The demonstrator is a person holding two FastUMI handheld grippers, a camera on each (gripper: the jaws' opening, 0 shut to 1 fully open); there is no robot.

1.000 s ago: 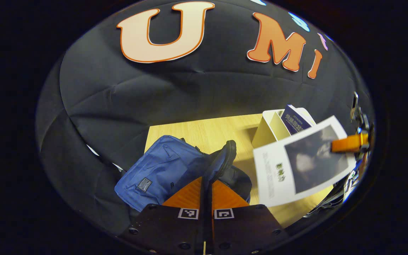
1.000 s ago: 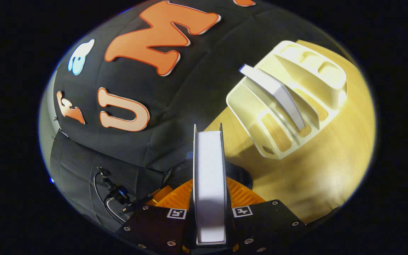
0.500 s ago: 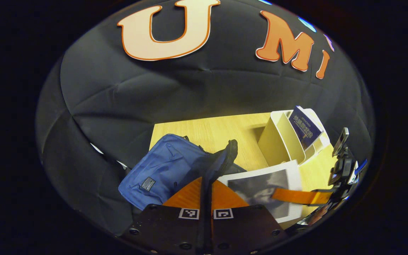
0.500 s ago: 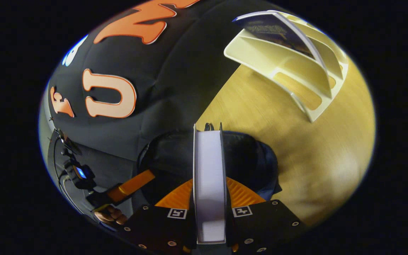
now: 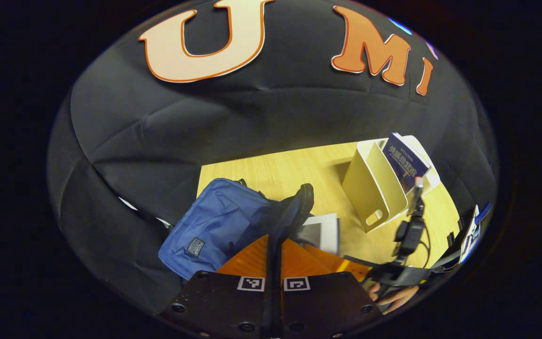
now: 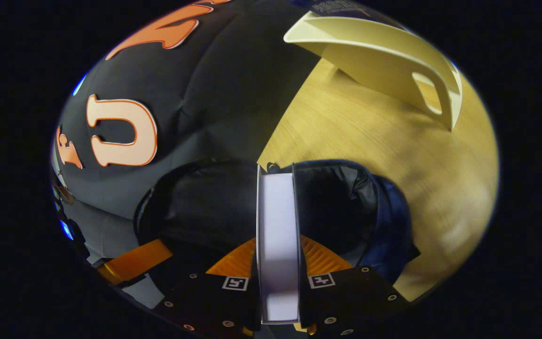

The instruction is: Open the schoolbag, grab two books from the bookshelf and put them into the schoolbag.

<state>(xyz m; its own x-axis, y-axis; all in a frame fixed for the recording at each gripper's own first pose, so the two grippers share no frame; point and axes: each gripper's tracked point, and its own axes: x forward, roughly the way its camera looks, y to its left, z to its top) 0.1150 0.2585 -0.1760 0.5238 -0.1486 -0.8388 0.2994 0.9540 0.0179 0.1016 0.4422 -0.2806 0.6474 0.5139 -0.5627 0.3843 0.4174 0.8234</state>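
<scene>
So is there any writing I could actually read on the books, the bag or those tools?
"STITCHED": on the blue book, in the white rack.
Yellow characters under it: too small to read.
Patch on the blue bag: too small to read.
White book: no text visible.

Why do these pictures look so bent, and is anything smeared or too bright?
Left gripper view: fisheye bends the table edge; the blue schoolbag is sharp, the white book slightly smeared. Right gripper view: the bookshelf stretches toward the rim, the table's lower right washes into a soft glare, and the book's page edge between the gripper's fingers blurs near the bottom.
</scene>
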